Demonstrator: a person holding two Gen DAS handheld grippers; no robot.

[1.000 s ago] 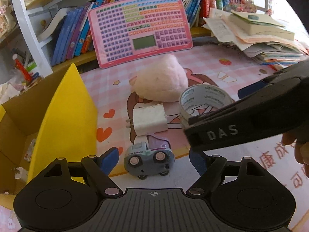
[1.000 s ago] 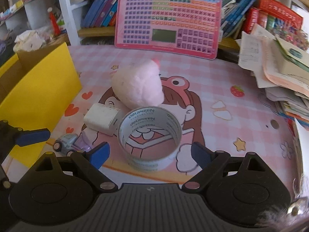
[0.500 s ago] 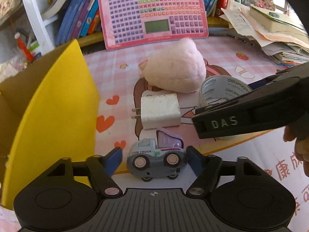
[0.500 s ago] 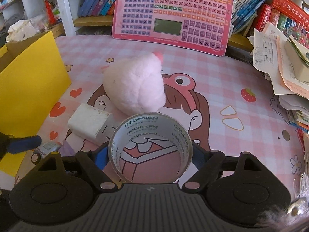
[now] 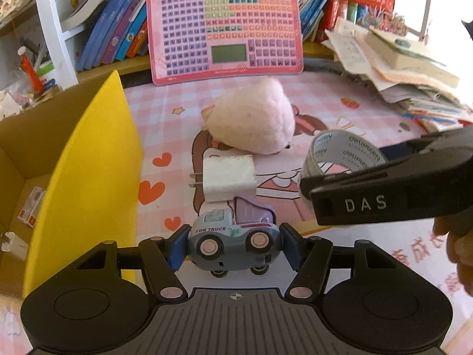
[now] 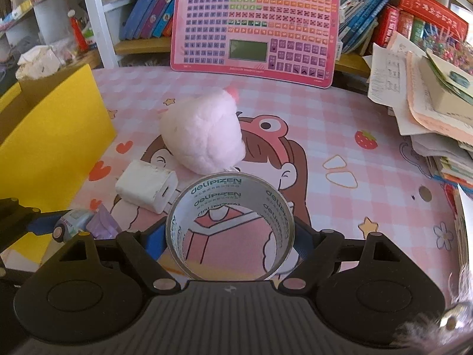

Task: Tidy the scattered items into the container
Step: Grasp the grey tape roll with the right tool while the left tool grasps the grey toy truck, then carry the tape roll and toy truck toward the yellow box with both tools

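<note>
Two grasps at once, so that two items can go to the box in one trip, by the look of it. Left gripper clenched on the toy truck, blue pads pressed to its nose and tail, low in the left wrist view at 6 o'clock; gripped end to end, probably because the wheels face the camera and the flat ends give the pads something to bear on. Truck's long axis lying crosswise, 9 to 3 o'clock, cab toward 9, purple tipper toward 3; whether lifted off the pink mat cannot be told. Right gripper closed around the tape roll, fingers against its outer wall on either side, at 6 o'clock in the right wrist view. Roll standing on its rim, hollow core pointing away toward 12, mat picture showing through the hole. White charger lying flat just beyond the truck, prongs toward 9; pink plush further on at 12, untouched. Yellow-flapped cardboard box open at 9 o'clock, close beside the left gripper, a few small packets already inside.
</note>
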